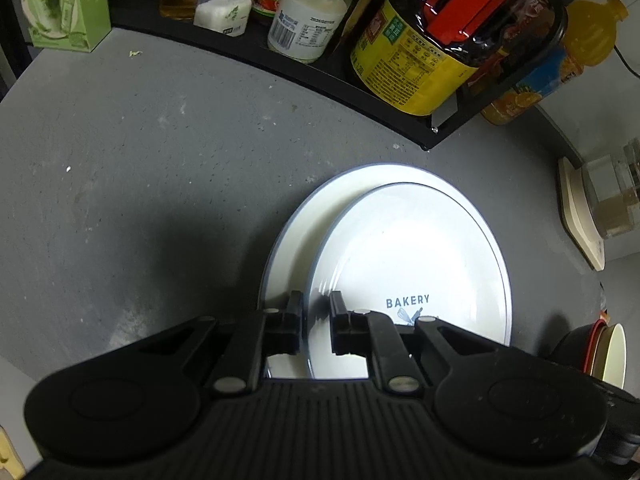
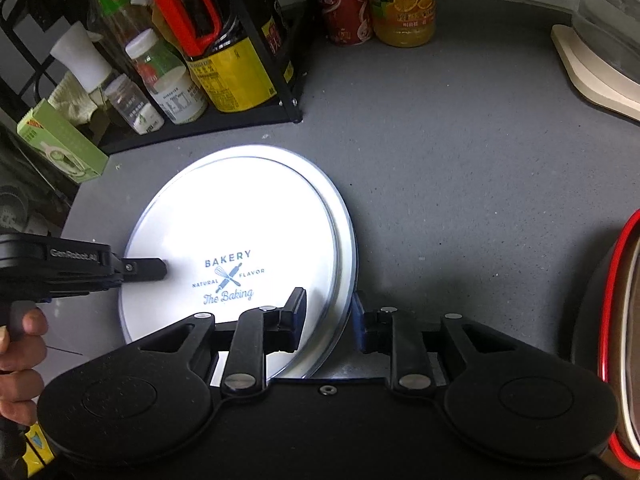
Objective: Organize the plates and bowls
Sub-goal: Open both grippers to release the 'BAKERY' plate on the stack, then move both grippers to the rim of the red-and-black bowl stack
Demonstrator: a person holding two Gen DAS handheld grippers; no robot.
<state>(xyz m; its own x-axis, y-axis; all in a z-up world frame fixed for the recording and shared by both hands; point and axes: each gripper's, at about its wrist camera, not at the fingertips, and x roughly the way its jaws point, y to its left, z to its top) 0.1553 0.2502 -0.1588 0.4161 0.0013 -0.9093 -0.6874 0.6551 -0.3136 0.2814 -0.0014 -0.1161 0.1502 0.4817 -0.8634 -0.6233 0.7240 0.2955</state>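
- Left wrist view: the left gripper [image 1: 316,322] has its jaws at a narrow gap straddling the near rim of the top plate [image 1: 416,264], one finger outside the rim, one over the plate face; I cannot tell whether the pads actually pinch it.
- That white plate, printed BAKERY, sits offset toward 3 o'clock on a second plate [image 1: 292,236] beneath, so a crescent of the lower one shows at 10 o'clock.
- Right wrist view: the right gripper [image 2: 330,320] has its jaws at a moderate gap around the stack's rim at 4 o'clock, not visibly closed on it; the left gripper enters from 9 o'clock, its finger lying over the plate face.
- Step in hand, as I judge it: squaring the two plates into one neat stack on the counter [image 2: 460,184].
- Next move likely calls for nudging the top plate toward 9 o'clock in the left view until the rims line up, or gripping the rim firmly before any lift.
- Materials: plates look glazed, smooth and glossy with a thin dark rim line, so probably slippery between hard pads; the counter is matt, speckled grey.
- Bowls [image 1: 608,352], nested, with a red-edged one, wait at 4 o'clock; a black wire rack [image 1: 280,60] of bottles stands at 12 o'clock.
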